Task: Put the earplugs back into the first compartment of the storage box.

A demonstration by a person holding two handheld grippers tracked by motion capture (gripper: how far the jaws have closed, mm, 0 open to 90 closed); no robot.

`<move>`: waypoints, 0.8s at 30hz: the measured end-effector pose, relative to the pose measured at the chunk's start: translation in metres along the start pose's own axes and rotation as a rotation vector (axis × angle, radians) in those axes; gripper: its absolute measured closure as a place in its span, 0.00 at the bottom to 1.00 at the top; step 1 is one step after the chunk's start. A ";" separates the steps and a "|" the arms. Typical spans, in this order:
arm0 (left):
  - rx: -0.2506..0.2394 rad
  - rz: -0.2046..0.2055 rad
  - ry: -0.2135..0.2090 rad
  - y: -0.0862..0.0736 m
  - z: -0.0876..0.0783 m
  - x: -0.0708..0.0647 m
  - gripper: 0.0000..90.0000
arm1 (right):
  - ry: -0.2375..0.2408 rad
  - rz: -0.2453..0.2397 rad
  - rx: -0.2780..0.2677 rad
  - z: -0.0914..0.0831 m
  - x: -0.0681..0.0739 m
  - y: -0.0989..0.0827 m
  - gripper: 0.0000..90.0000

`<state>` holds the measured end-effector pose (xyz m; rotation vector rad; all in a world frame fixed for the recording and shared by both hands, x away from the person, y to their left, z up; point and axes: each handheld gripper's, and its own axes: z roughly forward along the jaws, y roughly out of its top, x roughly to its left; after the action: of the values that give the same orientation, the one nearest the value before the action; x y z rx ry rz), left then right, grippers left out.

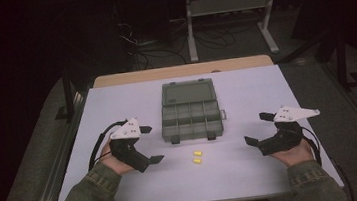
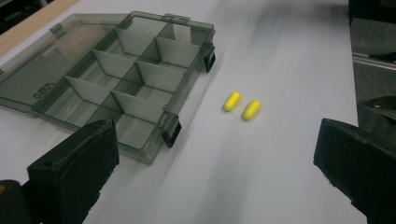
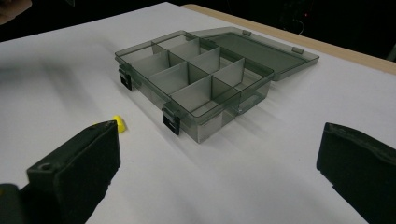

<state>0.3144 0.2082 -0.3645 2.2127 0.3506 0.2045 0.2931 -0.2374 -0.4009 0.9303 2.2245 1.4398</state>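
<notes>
Smoky-grey plastic makes up the compartment box (image 1: 190,114), which lies with its lid folded flat back on the white table (image 1: 254,168). Just in front of its latches we see two yellow capsule-shaped pieces (image 2: 241,106), possibly foam earplugs, side by side and apart from the box. Left of the box our left gripper (image 1: 151,144) holds its jaws wide apart, empty; right of it, our right gripper (image 1: 258,129) likewise.
</notes>
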 end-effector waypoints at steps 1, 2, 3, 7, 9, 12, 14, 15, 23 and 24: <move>0.003 0.007 -0.008 0.001 0.003 -0.001 0.00 | 0.002 0.001 0.002 0.000 0.000 0.000 0.00; 0.004 0.012 -0.010 0.002 0.004 -0.002 0.00 | 0.001 -0.001 0.003 0.000 0.000 0.000 0.00; 0.004 0.012 -0.010 0.002 0.004 -0.002 0.00 | 0.001 -0.001 0.003 0.000 0.000 0.000 0.00; -0.001 0.027 -0.027 0.005 0.011 -0.004 0.00 | 0.005 -0.006 0.013 0.002 0.001 0.000 0.00; 0.008 0.034 -0.035 0.006 0.014 -0.005 0.00 | 0.008 -0.007 0.013 0.003 0.001 0.000 0.00; 0.018 0.043 -0.045 0.007 0.019 -0.005 0.00 | 0.012 -0.009 0.016 0.004 0.001 0.000 0.00; 0.025 0.047 -0.049 0.007 0.020 -0.005 0.00 | 0.014 -0.009 0.017 0.004 0.001 0.000 0.00; 0.026 0.050 -0.050 0.008 0.021 -0.005 0.00 | 0.015 -0.010 0.018 0.004 0.001 0.000 0.00; 0.042 0.070 -0.084 0.010 0.032 -0.007 0.02 | 0.018 -0.010 0.021 0.006 -0.001 0.000 0.00; 0.047 0.074 -0.087 0.011 0.034 -0.007 0.02 | 0.017 -0.008 0.024 0.007 -0.002 0.000 0.00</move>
<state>0.3183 0.1741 -0.3771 2.2751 0.2276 0.1405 0.2980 -0.2341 -0.4042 0.9188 2.2600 1.4264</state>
